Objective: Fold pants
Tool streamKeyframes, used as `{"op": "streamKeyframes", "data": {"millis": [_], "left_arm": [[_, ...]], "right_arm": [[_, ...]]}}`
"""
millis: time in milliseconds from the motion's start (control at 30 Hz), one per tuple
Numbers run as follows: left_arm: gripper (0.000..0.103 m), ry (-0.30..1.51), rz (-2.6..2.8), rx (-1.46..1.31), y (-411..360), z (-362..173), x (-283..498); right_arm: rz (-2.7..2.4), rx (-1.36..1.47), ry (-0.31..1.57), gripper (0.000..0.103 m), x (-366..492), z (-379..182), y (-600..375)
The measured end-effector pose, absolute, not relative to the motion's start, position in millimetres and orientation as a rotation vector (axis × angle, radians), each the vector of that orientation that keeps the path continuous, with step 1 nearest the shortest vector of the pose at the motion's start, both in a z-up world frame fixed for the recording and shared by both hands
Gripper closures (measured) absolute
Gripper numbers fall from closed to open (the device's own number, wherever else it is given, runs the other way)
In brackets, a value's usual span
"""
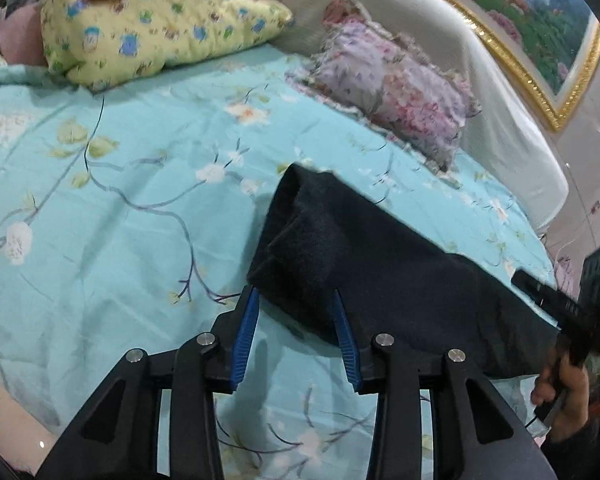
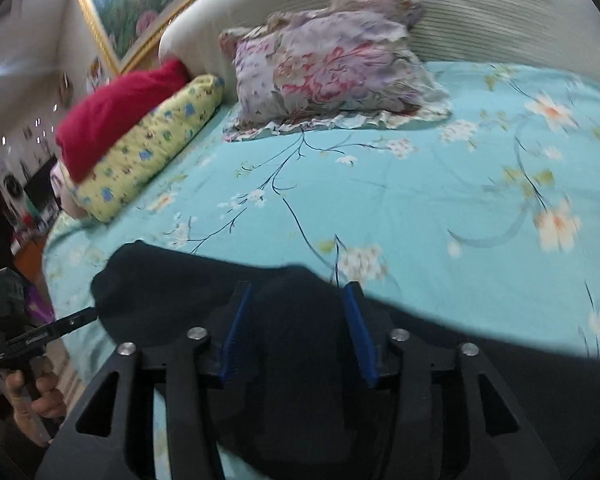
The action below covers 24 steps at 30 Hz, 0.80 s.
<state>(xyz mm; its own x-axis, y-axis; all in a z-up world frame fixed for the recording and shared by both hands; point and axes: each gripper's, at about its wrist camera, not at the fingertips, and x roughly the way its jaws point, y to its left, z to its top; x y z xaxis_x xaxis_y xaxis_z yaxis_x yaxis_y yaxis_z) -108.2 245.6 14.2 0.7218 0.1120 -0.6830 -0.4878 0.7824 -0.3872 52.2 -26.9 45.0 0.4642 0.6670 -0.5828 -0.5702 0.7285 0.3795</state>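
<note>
Left gripper [image 1: 296, 300] at bottom centre, jaws apart, nothing pinched — folded dark pants [image 1: 364, 264] lie just beyond on the teal sheet [image 1: 120, 200]. Right gripper [image 2: 298, 292] spread too (over the pants). Pillows [image 1: 388, 84] upper frame.

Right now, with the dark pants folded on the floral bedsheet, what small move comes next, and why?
Probably lift both grippers away. The dark folded pants lie on the turquoise floral bedsheet, and the left gripper and right gripper stand open, gripping nothing.

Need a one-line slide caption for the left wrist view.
Open left gripper over folded dark pants on floral bedsheet.
</note>
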Motion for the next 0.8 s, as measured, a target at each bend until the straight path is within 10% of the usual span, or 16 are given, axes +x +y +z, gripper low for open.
{"op": "streamKeyframes", "data": {"millis": [800], "left_arm": [[0.051,0.773,-0.007,-0.424,101,45,-41]], "right_arm": [[0.527,0.408,0.701,0.05,-40,42,-194]]}}
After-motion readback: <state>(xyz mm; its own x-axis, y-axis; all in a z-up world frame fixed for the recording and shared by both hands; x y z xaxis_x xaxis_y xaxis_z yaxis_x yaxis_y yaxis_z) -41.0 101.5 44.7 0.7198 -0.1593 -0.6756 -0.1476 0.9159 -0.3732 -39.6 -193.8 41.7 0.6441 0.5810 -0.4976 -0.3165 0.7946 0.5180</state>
